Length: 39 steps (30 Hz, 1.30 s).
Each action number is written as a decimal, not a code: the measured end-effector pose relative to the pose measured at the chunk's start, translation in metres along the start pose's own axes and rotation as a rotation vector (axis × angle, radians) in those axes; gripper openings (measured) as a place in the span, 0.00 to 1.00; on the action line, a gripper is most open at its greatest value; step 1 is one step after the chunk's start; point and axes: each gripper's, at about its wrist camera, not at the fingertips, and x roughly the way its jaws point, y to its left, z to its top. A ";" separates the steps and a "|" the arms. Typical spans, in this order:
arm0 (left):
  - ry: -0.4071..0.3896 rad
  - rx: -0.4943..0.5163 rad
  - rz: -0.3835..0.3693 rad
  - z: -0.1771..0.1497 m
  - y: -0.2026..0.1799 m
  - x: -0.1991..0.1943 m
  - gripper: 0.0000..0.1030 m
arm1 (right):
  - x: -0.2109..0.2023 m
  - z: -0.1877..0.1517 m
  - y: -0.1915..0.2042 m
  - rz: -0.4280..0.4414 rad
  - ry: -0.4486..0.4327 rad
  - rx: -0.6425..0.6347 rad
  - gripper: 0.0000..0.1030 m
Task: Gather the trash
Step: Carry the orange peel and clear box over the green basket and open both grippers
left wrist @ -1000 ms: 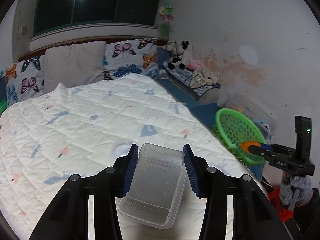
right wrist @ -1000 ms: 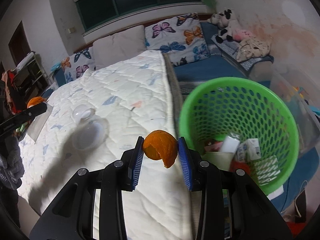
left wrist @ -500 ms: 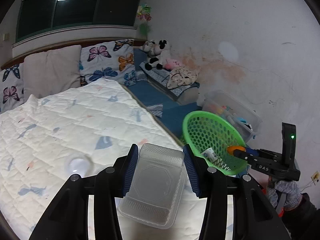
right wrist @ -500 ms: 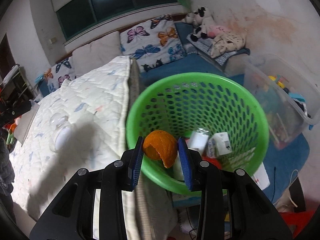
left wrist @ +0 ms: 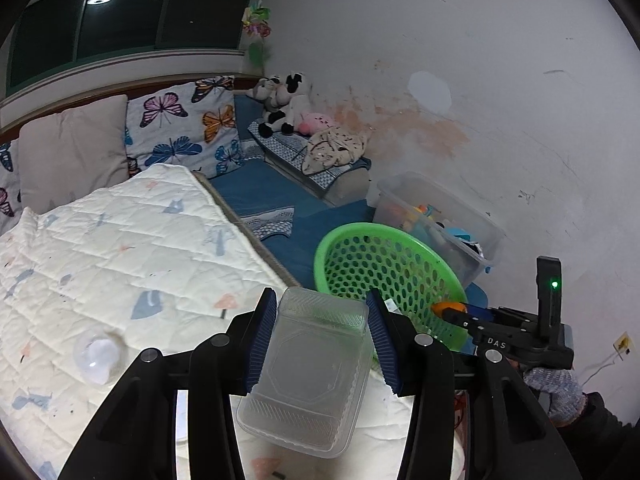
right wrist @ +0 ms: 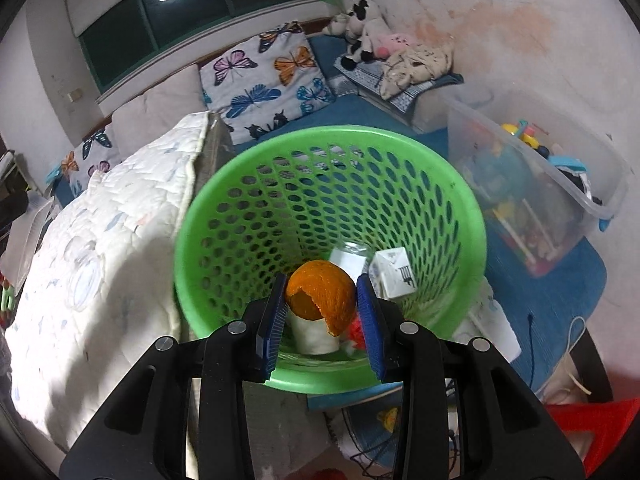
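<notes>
In the right wrist view, my right gripper [right wrist: 322, 306] clamps a piece of orange peel [right wrist: 322, 300] between its blue pads, jaws narrow, the peel held over the mouth of the green basket [right wrist: 256, 196], which fills the middle of that view. On the basket floor I see white cartons [right wrist: 394, 274], a pale paper cup [right wrist: 314, 334] and a red scrap [right wrist: 356, 332]. In the left wrist view, my left gripper [left wrist: 322, 334] grips a clear plastic container [left wrist: 310, 372] across its width, jaws at a middling spread, the container tilted and projecting toward the camera over the near right edge of the bed. The white quilt [left wrist: 120, 248] covers the bed; a clear plastic cup [left wrist: 98, 356] lies on its side on the quilt near the left edge of that view, well apart from the container. The green basket [left wrist: 348, 256] stands on the blue floor mat [left wrist: 264, 196] just beside the bed's right edge, with a clear storage bin [left wrist: 440, 208] of toys behind it against the wall. From the left wrist view, the right gripper [left wrist: 456, 310] reaches over the basket's near rim with the orange peel [left wrist: 446, 306] at its tip, carried by a gloved hand [left wrist: 558, 390]. Butterfly pillows [left wrist: 184, 128] and soft toys [left wrist: 282, 104] line the far end.
</notes>
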 end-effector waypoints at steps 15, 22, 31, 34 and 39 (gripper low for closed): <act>0.023 0.028 -0.021 0.007 -0.024 0.018 0.44 | 0.001 -0.001 -0.018 0.005 0.001 0.031 0.37; 0.022 0.035 -0.029 0.009 -0.031 0.020 0.44 | 0.001 0.000 -0.021 0.010 0.001 0.041 0.41; 0.028 0.044 -0.040 0.014 -0.041 0.027 0.44 | -0.011 0.004 -0.019 0.014 -0.028 0.033 0.52; 0.032 0.047 -0.045 0.015 -0.045 0.031 0.44 | -0.015 0.004 -0.020 0.015 -0.036 0.030 0.54; 0.043 0.050 -0.052 0.016 -0.050 0.039 0.44 | -0.024 0.002 -0.022 0.018 -0.049 0.029 0.57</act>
